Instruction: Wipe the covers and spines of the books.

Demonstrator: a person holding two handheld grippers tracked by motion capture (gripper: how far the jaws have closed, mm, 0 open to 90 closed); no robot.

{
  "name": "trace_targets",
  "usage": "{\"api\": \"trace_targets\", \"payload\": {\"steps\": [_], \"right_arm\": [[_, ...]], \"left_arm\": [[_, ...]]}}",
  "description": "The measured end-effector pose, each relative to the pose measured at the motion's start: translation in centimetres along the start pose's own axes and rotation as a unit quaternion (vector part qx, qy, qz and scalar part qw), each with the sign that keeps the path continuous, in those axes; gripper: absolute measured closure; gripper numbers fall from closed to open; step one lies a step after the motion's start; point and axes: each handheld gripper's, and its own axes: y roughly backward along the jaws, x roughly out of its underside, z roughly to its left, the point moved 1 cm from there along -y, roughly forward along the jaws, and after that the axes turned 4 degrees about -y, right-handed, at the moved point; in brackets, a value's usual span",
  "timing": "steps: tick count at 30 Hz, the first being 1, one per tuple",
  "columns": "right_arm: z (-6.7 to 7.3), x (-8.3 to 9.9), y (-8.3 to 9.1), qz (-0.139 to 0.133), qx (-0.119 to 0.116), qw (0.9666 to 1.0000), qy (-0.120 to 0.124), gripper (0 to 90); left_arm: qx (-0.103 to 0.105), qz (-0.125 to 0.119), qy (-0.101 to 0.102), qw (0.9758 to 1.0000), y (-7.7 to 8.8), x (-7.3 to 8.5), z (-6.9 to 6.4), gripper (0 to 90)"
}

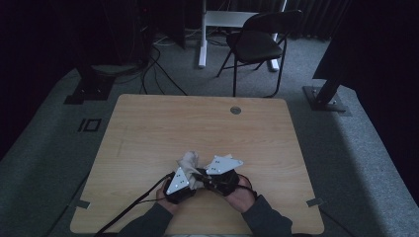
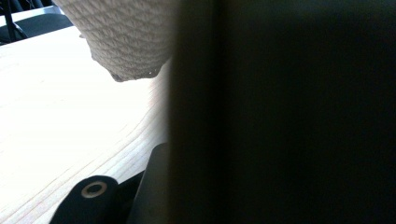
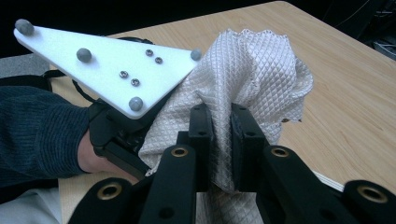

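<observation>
Quilted white cloth (image 3: 252, 70) bunched at 6 o'clock on tabletop (image 1: 148, 128), pinched in closed jaws of right gripper (image 3: 220, 140) and left gripper (image 1: 184, 178); likely folding: keep both pinches firm, lift evenly, spread apart without tugging loose.

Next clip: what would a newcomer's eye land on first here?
A crumpled white quilted cloth bunched near the front edge of the wooden table, pinched between the right tongs. The left tongs close on it from the other side, both hands almost touching. Behind the table stands a black folding chair.
</observation>
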Motion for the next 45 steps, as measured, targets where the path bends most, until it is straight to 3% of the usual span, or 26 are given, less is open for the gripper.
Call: {"api": "trace_targets", "payload": {"steps": [45], "right_arm": [[-3.4,-0.1,3.6,-0.039,0.065,0.9966,-0.031,81.3]], "left_arm": [[0.001,0.0,0.002,1.0,0.0,0.0,0.0,75.9]]}}
